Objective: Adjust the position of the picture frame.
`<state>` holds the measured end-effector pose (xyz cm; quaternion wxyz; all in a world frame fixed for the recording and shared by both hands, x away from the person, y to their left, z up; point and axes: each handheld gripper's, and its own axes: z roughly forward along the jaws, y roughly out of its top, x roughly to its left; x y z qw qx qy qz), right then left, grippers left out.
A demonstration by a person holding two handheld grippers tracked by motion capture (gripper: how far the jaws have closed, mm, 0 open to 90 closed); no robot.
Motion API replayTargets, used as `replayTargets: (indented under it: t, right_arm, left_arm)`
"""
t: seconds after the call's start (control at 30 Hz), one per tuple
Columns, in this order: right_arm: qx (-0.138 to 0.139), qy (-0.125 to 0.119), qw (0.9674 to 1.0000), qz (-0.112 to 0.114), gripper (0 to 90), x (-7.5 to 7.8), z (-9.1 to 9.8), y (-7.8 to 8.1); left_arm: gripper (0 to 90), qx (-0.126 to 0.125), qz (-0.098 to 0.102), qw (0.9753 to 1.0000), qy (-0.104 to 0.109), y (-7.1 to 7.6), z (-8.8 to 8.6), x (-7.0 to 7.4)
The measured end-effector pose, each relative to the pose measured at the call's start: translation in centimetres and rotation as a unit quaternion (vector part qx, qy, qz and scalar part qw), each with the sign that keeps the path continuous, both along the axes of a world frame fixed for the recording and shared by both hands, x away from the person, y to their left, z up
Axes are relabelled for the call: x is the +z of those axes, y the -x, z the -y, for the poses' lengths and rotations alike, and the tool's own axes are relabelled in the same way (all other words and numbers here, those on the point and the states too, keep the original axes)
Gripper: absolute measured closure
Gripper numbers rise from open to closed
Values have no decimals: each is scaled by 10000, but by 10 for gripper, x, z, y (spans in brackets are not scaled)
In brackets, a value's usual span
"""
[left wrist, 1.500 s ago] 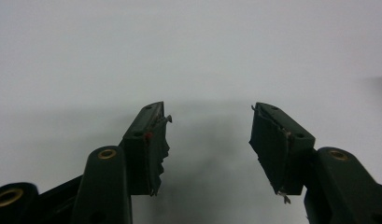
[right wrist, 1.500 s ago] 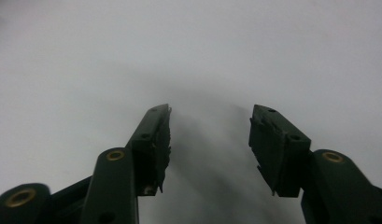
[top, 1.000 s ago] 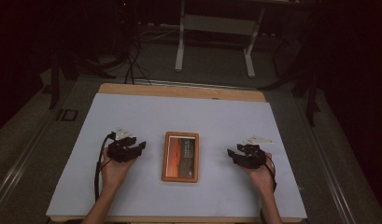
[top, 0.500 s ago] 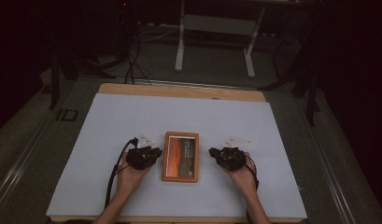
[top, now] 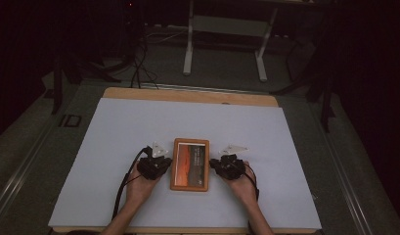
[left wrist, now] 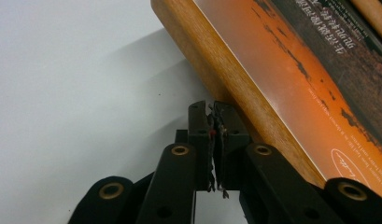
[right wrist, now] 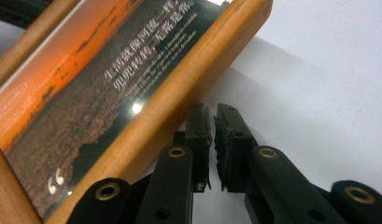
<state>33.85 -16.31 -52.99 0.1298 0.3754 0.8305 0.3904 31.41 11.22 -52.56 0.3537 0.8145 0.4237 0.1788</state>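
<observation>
A wooden picture frame point(top: 190, 164) with an orange sunset print lies flat on the white mat point(top: 139, 127). My left gripper point(top: 166, 165) rests at the frame's left edge. In the left gripper view its jaws point(left wrist: 212, 109) are shut together with nothing between them, and their tips lie against the frame's wooden side point(left wrist: 235, 88). My right gripper point(top: 214, 164) rests at the frame's right edge. Its jaws point(right wrist: 213, 112) have just been closing and stand drawn to a thin slit with nothing between them, right beside the wooden border point(right wrist: 179, 88).
The mat covers a wooden table point(top: 188, 95) with bare white surface all around the frame. Beyond the table's far edge are a metal stand point(top: 224, 44) and cables point(top: 139, 68) on the dark floor.
Both hands slid inward from the mat's sides to the frame's left and right edges. Both pairs of jaws closed from open.
</observation>
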Motion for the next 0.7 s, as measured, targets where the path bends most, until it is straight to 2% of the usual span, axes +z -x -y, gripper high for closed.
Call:
replayTargets:
  t: [0.23, 0.37, 0.5, 0.63, 0.7]
  right_arm:
    - [-12, -87, 10000, -12, 839, 2, 2, -1]
    - [-24, -83, 10000, 22, 823, 3, 2, -1]
    - [-53, -90, 9999, 71, 804, 4, 3, -1]
    - [-81, -85, 9998, 171, 800, 8, 7, 0]
    - [-120, -117, 9996, 217, 796, 10, 10, 0]
  left_arm:
    - [878, 26, -19, 10000, -35, 1, 2, 1]
    - [877, -24, -95, 9999, 42, 0, 1, 0]
    - [814, 11, -125, 9999, 116, -1, -3, -1]
    - [792, 88, -104, 9998, 166, -2, -6, -2]
    - [785, 142, -14, 9997, 188, -3, -9, -1]
